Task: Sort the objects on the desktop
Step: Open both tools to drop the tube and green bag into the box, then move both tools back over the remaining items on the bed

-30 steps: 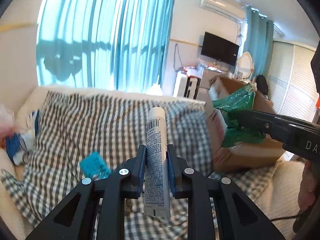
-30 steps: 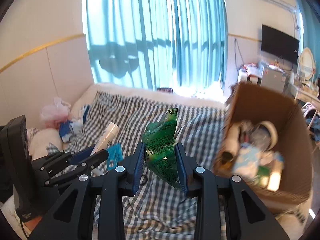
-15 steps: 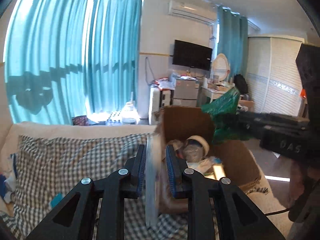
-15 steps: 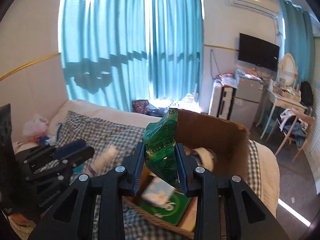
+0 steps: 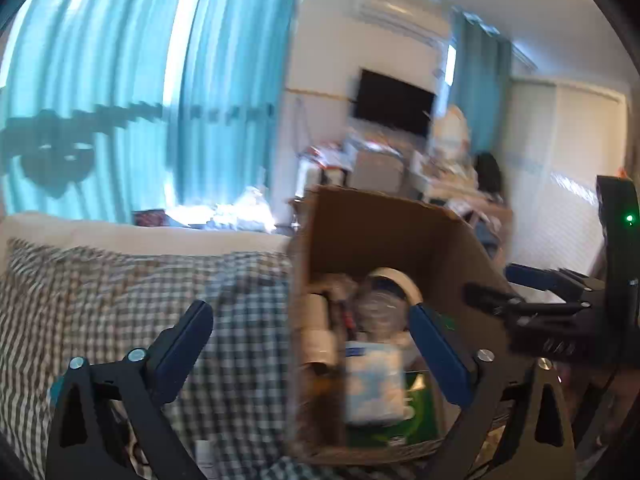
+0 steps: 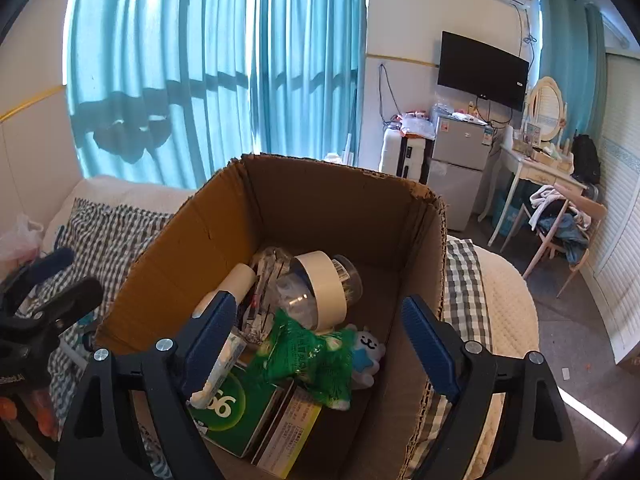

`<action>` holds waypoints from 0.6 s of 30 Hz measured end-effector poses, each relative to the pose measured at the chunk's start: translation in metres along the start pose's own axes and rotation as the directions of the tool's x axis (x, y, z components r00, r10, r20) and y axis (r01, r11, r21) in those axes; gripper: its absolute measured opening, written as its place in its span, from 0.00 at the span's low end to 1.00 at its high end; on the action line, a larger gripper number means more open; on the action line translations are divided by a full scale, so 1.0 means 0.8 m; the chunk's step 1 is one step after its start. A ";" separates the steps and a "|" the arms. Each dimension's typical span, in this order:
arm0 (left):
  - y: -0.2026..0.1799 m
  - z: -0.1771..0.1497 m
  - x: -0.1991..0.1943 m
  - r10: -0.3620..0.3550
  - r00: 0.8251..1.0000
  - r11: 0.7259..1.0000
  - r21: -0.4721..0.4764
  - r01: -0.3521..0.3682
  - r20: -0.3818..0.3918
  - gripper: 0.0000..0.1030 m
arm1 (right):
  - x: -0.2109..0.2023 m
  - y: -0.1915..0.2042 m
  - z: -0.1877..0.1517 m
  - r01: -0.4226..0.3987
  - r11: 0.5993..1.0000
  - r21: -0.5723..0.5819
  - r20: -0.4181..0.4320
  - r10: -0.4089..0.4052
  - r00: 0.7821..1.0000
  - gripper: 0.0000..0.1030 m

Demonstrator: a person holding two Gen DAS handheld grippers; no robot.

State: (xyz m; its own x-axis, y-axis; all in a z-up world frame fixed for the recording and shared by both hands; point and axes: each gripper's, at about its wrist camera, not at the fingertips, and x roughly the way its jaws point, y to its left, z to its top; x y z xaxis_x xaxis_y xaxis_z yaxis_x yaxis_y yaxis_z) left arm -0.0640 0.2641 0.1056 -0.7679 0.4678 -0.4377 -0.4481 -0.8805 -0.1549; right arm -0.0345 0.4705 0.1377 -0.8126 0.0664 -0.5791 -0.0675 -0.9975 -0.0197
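An open cardboard box (image 6: 344, 188) stands on the checked bedspread and holds several sorted items. My right gripper (image 6: 316, 328) is open and empty above it. The green crinkled packet (image 6: 312, 354) lies inside on a green carton (image 6: 236, 408), beside a tape roll (image 6: 326, 286) and a white tube (image 6: 218, 360). My left gripper (image 5: 310, 334) is open and empty over the box's left wall (image 5: 300, 280); this view is blurred. The right gripper shows in the left wrist view (image 5: 528, 304), the left gripper in the right wrist view (image 6: 48, 304).
The checked cloth (image 5: 100, 300) covers the bed left of the box. A white quilted bed surface (image 6: 508, 320) lies to the right. A fridge (image 6: 456, 160), a dressing table (image 6: 540, 168) and a chair (image 6: 568, 220) stand behind. Teal curtains (image 6: 220, 60) hang at the back.
Both grippers have opened over the box. The white tube has left my left gripper and the green packet has left my right gripper; both now lie in the box.
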 end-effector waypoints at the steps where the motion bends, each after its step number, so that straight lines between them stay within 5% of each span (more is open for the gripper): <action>1: 0.015 -0.010 -0.006 0.024 1.000 1.000 -0.017 -0.024 -0.009 0.99 | -0.004 -0.001 0.000 -0.011 1.000 0.012 0.012 0.011 1.000 0.83; 6: 0.077 -0.064 -0.029 0.164 0.983 0.986 -0.025 -0.167 -0.085 0.99 | -0.038 0.017 -0.005 -0.064 0.997 0.039 0.090 0.060 0.994 0.83; 11: 0.154 -0.080 -0.075 0.256 0.961 0.960 -0.085 -0.265 -0.108 0.99 | -0.077 0.092 -0.017 -0.142 0.989 -0.049 0.148 0.148 0.978 0.83; 18: 0.229 -0.097 -0.133 0.392 0.913 0.910 -0.094 -0.403 -0.114 1.00 | -0.059 0.226 -0.052 -0.225 0.959 -0.172 0.045 0.236 0.971 0.82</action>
State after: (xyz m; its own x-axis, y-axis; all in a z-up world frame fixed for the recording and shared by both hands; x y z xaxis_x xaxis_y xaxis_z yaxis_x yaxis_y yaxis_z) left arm -0.0287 0.0470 0.0552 -0.8246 0.0731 -0.5609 -0.0556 -0.9973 -0.0483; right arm 0.0161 0.2863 0.1275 -0.8309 -0.1695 -0.5299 0.2173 -0.9757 -0.0285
